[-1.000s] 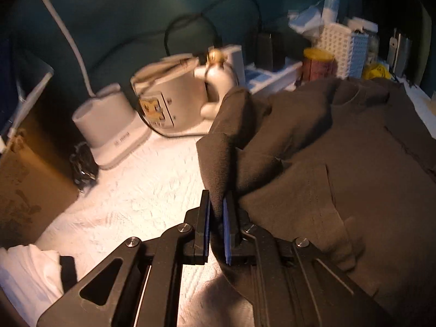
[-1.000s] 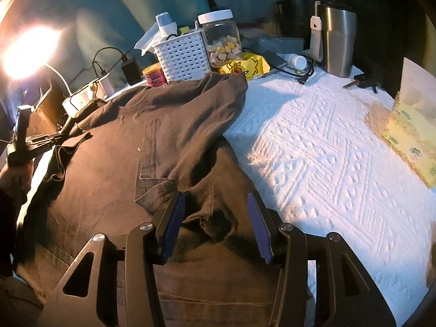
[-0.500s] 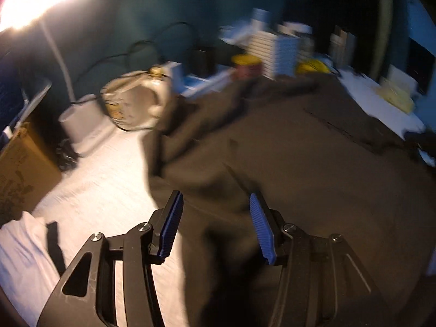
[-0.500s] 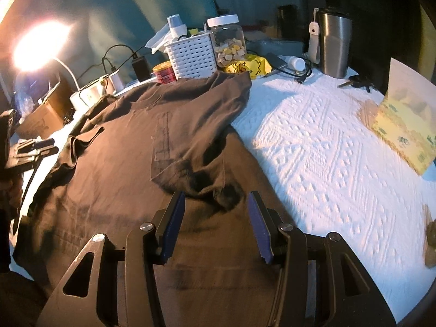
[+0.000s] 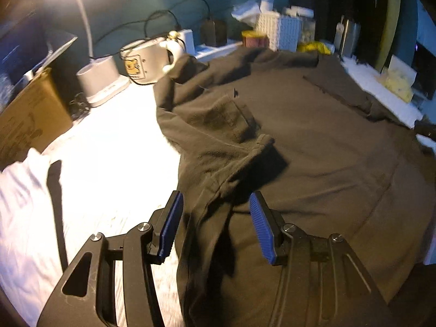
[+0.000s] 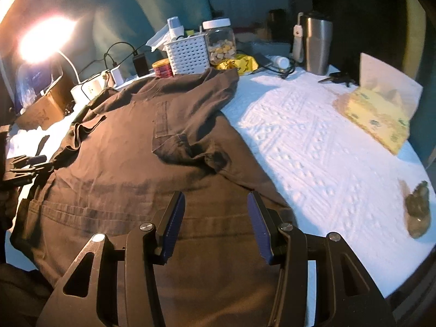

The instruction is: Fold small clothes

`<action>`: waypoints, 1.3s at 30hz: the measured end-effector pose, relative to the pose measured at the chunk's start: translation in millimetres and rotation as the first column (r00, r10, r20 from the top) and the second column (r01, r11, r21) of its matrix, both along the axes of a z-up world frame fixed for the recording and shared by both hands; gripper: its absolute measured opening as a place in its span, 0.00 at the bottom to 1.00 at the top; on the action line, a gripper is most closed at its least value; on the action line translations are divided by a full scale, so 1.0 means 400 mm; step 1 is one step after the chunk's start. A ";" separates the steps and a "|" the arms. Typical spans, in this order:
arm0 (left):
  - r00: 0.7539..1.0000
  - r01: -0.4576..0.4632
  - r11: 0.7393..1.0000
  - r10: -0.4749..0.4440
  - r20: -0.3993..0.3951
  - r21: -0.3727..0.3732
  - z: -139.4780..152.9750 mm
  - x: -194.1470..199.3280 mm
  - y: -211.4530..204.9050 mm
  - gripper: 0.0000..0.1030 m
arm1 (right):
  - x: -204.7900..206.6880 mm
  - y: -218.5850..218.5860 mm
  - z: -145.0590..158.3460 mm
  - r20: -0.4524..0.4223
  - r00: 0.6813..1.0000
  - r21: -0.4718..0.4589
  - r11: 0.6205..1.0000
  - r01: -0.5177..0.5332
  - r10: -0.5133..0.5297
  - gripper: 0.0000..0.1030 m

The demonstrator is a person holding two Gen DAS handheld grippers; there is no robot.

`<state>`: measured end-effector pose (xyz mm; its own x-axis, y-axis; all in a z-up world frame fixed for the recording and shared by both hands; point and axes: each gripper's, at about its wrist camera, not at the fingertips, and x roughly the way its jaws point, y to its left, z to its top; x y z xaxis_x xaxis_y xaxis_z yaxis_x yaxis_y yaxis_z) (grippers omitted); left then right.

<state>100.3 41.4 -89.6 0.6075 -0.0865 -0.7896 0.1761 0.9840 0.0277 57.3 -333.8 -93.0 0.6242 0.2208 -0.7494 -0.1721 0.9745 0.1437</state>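
A dark brown T-shirt [image 5: 313, 141] lies spread on the white textured cloth [image 6: 313, 147], collar toward the far clutter. Its left sleeve [image 5: 226, 120] is folded in over the chest, and its right sleeve [image 6: 190, 147] is folded in as well. My left gripper [image 5: 215, 194] hovers open over the shirt's left side edge, and its blue pads [image 5: 261, 223] touch no fabric. My right gripper [image 6: 215, 194] is open above the lower right part of the shirt, near the hem seam. In the right wrist view the left gripper [image 6: 24, 166] appears at the far left edge.
At the back stand a lamp base [image 5: 100, 81], a cardboard box [image 5: 30, 120], a white basket [image 6: 188, 54], a jar [image 6: 220, 41] and a steel tumbler [image 6: 317, 46]. A white garment [image 5: 24, 199] lies left. A yellow tissue pack [image 6: 378, 114] sits right.
My left gripper let go of the sleeve fold, opened and drew back toward the near side of the shirt. My right gripper also drew back toward the hem, still open.
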 end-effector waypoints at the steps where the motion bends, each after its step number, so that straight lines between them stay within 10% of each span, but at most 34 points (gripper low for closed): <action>1: 1.000 -0.008 1.000 0.009 0.012 -0.011 0.009 -0.017 0.004 0.49 | -0.008 -0.008 0.002 0.002 1.000 -0.005 1.000 0.006 -0.006 0.49; 14: 0.993 -0.098 0.991 0.103 0.053 -0.094 0.024 -0.171 -0.008 0.49 | -0.067 -0.069 -0.029 -0.012 1.000 -0.099 0.995 0.026 -0.027 0.49; 35: 0.951 -0.311 0.950 0.310 0.010 0.033 -0.029 -0.276 0.038 0.49 | -0.036 -0.049 -0.095 0.005 0.999 -0.122 0.992 -0.038 0.039 0.49; 39: 0.938 -0.346 0.938 0.346 -0.002 0.008 -0.040 -0.282 0.071 0.49 | -0.049 -0.029 -0.097 0.029 0.998 -0.138 0.989 -0.049 0.054 0.28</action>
